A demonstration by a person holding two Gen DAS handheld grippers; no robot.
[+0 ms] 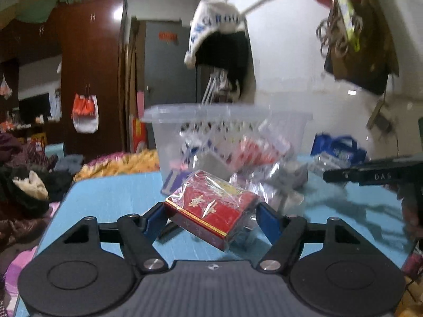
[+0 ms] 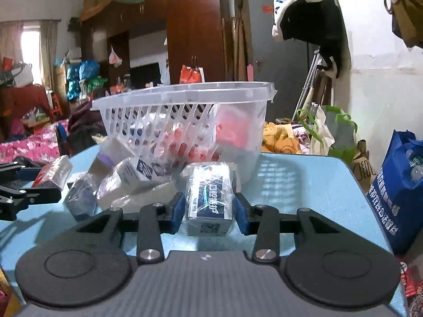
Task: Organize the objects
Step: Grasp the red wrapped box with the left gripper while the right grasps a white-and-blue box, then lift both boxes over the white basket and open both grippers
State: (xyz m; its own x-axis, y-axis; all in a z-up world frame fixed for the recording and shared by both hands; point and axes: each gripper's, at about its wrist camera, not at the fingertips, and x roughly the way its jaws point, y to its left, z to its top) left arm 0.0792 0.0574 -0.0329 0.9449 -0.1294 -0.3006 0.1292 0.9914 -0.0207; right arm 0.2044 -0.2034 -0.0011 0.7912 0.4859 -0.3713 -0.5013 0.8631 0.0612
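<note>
Left wrist view: the left gripper (image 1: pixel 211 218) straddles a red box (image 1: pixel 211 211) in clear film, tilted on the blue table (image 1: pixel 111 195). The left pad touches a box corner; the right finger (image 1: pixel 267 222) stands just clear, so the jaws are apart, not clamped. Behind stands a slatted clear basket (image 1: pixel 227 111) with packets inside; loose bagged packets (image 1: pixel 277 185) lie at its foot.

Right wrist view: the right gripper (image 2: pixel 208 208) is clamped on the long sides of a blue-and-white box (image 2: pixel 208 198), also film-wrapped, just before the basket (image 2: pixel 182 97).

Handling, as judged: both boxes look like light, stiff cardboard, able to bear a firm side squeeze. The film is glossy and loose, so pads may slip or catch only wrap. Hold flat opposite faces near mid-length; the red box's skewed pose invites a corner grip, which could twist it.
</note>
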